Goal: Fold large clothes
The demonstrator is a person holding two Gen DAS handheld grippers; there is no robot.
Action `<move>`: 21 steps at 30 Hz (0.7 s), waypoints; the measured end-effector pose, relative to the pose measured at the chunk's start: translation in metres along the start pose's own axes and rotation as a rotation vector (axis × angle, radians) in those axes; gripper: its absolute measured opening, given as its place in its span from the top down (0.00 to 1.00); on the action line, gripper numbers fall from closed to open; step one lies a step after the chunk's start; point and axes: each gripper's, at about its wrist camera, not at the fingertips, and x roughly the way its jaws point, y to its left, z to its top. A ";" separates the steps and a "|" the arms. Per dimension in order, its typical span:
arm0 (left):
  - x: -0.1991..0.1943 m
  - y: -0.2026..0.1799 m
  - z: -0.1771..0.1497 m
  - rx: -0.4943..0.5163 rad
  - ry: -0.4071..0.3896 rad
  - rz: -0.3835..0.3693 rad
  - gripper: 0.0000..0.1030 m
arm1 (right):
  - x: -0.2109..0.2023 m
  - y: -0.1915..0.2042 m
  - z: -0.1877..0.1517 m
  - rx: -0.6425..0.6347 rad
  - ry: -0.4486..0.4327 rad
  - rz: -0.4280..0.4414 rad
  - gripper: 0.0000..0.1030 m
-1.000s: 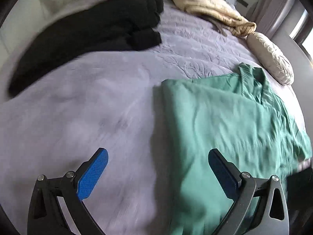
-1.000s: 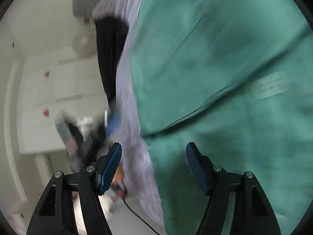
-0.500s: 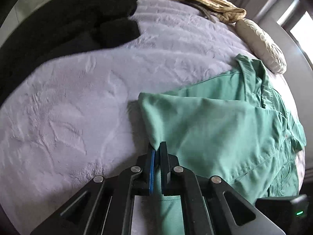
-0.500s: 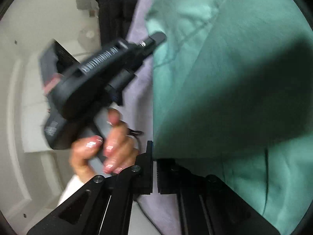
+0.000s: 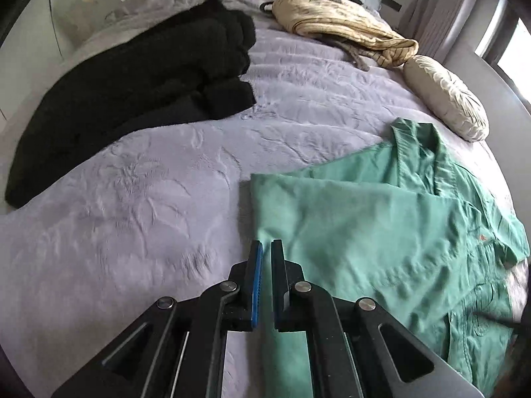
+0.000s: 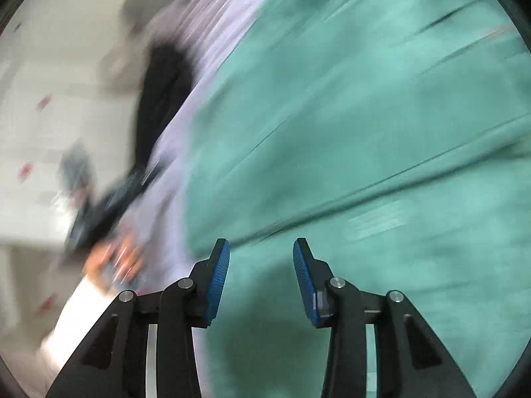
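Lavender bedspread point(image 5: 166, 205) is carrying the green shirt point(image 5: 381, 238); my left gripper point(image 5: 266, 248) is sitting nearly clenched at its edge, a slim gap between the pads. Only that view is showing the black garment point(image 5: 132, 93); my right gripper point(image 6: 261, 248) is hovering released over blurred green.

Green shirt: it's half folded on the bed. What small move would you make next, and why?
Probably bring the right gripper down to pinch the green shirt below it. Its jaws stand apart with nothing between them, over blurred green cloth. The left gripper is nearly closed at the shirt's near edge, though a grip there isn't clear. The collar end lies unfolded toward the white pillow.
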 end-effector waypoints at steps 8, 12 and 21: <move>0.035 -0.010 -0.046 -0.049 0.081 0.087 0.94 | -0.003 -0.061 0.046 0.195 -0.094 -0.127 0.56; 0.040 -0.005 -0.051 -0.088 0.072 0.091 0.94 | 0.005 -0.056 0.042 0.145 -0.065 -0.052 0.78; 0.044 -0.012 -0.051 -0.063 0.074 0.128 0.94 | -0.014 -0.068 0.061 -0.124 -0.030 -0.232 0.79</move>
